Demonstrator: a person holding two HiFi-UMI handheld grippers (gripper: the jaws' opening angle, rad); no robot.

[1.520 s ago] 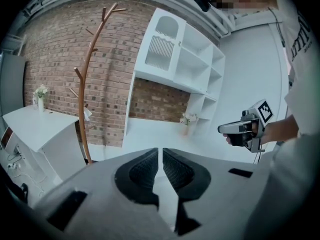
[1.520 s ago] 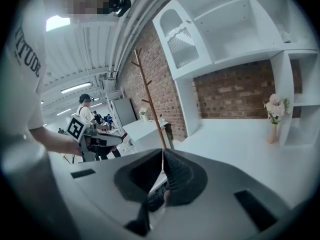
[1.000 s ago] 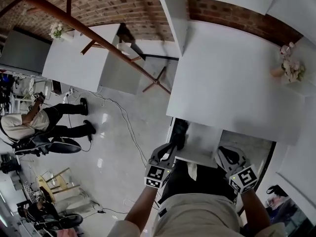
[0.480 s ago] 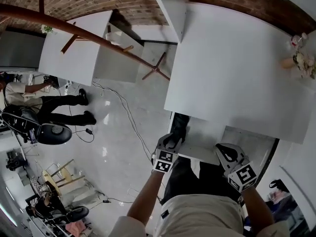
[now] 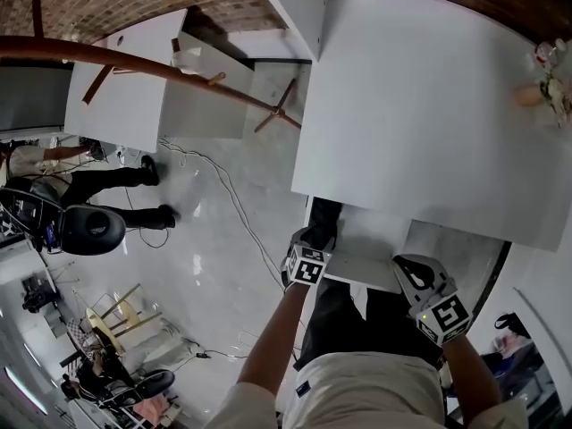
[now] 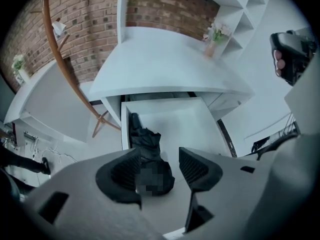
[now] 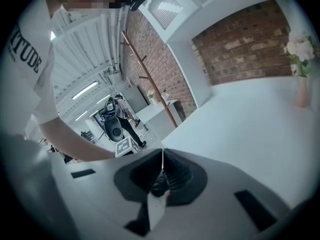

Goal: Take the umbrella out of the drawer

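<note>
A white drawer [image 5: 375, 239] stands pulled out from under the white table [image 5: 420, 114]. A black folded umbrella [image 5: 323, 218] lies along the drawer's left wall. In the left gripper view the umbrella [image 6: 145, 140] shows between and below the two pads. My left gripper [image 5: 313, 242] points steeply down just over the umbrella's near end. Its jaws [image 6: 159, 160] are opening and the pads do not press on the umbrella. My right gripper [image 5: 407, 269] hangs at the drawer's front right with its jaws [image 7: 162, 170] together and nothing of the umbrella in them.
A wooden coat stand [image 5: 179, 68] leans over the floor at the left. A flower vase [image 5: 545, 92] sits at the table's far right. A seated person [image 5: 80, 181], an office chair [image 5: 85, 229] and a cable [image 5: 234, 206] are on the floor at the left.
My left gripper has come down and tipped steeply toward the drawer, and its jaws have spread apart. The right gripper has sunk a little beside the drawer front.
</note>
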